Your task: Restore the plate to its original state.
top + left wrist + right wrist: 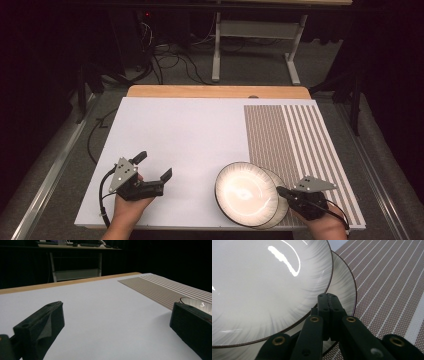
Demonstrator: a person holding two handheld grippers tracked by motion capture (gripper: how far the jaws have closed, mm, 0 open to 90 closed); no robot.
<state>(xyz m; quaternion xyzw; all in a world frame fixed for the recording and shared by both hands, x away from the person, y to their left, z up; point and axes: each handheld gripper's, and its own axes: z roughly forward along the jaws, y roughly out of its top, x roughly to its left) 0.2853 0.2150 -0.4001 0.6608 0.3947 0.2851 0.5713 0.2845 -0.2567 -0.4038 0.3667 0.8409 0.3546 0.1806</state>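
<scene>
Two white plates with dark rims lie overlapped at the near right of the white board [185, 135]. The upper plate [246, 192] [262, 287] sits to the left over the lower plate [281, 204] [344, 287]. My right gripper [280, 191] [328, 297] is shut, with its tips over the lower plate right beside the upper plate's rim; I see nothing between the jaws. Near the front left, my left gripper [154, 165] [118, 308] rests open above bare board with nothing in it. The left gripper view catches one plate's edge [197, 302] at its right.
A brown-and-white striped placemat [290, 135] [160, 287] [387, 290] covers the board's right side, partly under the plates. The table's wooden edge [215, 91] runs along the far side. Beyond it stand a desk frame [217, 50] and floor cables [170, 62].
</scene>
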